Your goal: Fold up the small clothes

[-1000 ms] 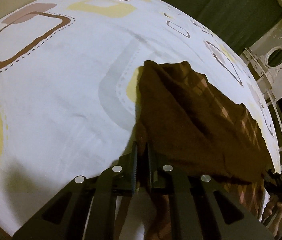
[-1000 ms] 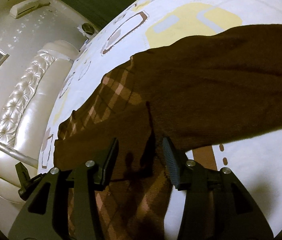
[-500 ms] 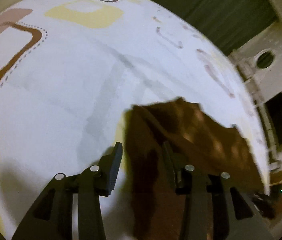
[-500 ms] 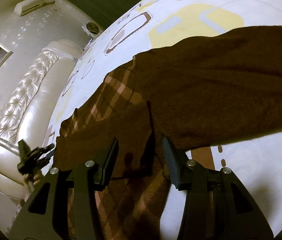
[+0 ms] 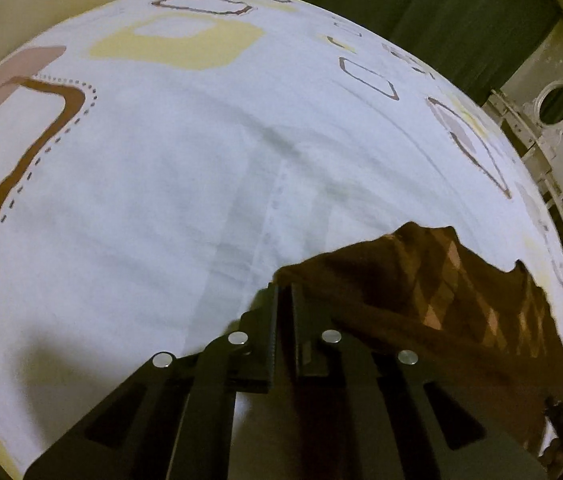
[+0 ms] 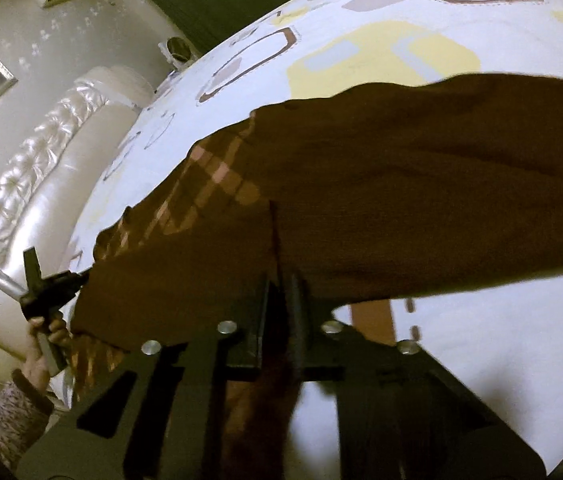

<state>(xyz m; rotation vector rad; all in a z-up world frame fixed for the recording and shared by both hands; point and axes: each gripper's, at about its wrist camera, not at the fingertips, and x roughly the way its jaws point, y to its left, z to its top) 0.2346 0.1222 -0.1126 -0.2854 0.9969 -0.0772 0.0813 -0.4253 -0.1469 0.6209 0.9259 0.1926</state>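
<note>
1. White bedsheet point(image 5: 185, 208) with yellow and brown shapes covers the bed; a padded cream headboard point(image 6: 41, 184) and green curtain point(image 5: 421, 12) stand behind.
2. Brown garment point(image 6: 401, 184) with a checked patch lies folded on the sheet, near its edge.
3. Left gripper point(image 5: 284, 300) is clenched on the garment's corner.
4. Right gripper point(image 6: 279, 292) is clenched on a fold of the garment.
5. In the right view, a hand point(image 6: 43, 344) with a knit sleeve point(image 6: 13, 416) holds the left gripper at the garment's far end.

We have closed both grippers on the brown garment point(image 5: 421, 304) (each stood open before). Our left gripper point(image 5: 284, 292) now pinches its corner, nearer the bedsheet point(image 5: 161, 200) edge.
</note>
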